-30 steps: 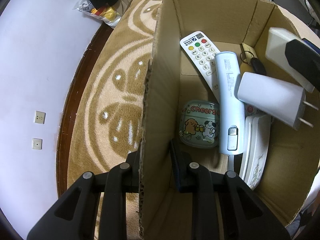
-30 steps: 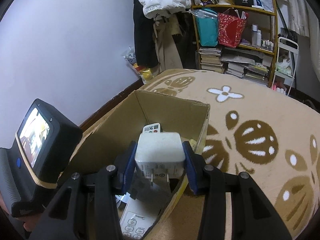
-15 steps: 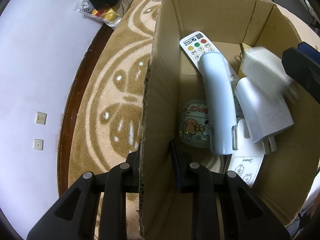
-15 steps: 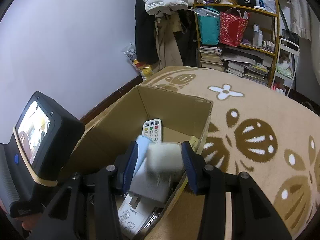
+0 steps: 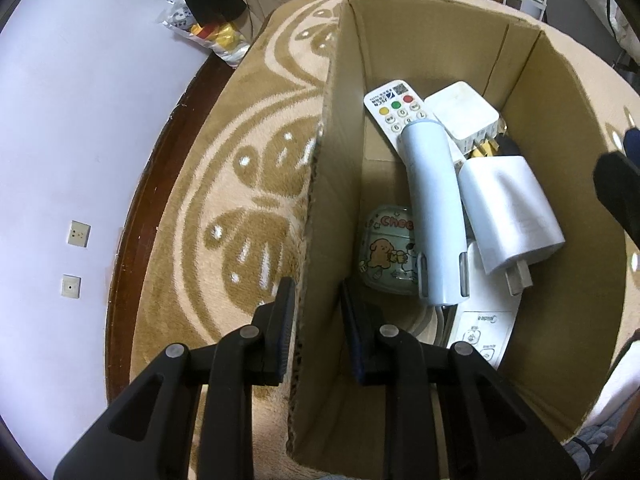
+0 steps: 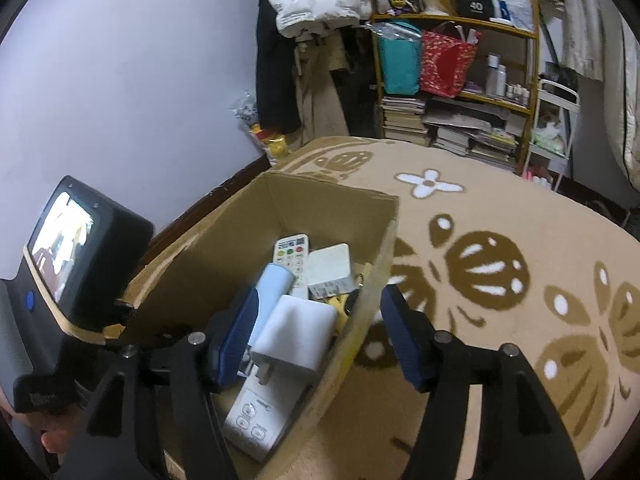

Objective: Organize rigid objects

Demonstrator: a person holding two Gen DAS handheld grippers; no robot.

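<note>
Cardboard box (image 5: 400,44) on patterned rug (image 5: 240,184), holding two remotes, blue tube (image 5: 434,216), two white chargers: one (image 6: 294,334) near, one (image 6: 330,266) farther in. Left hand-held gripper (image 5: 316,312): clamped on box wall. Right hand-held gripper (image 6: 316,336): jaws just opened, apart, empty, straddling the box's right wall.
</note>
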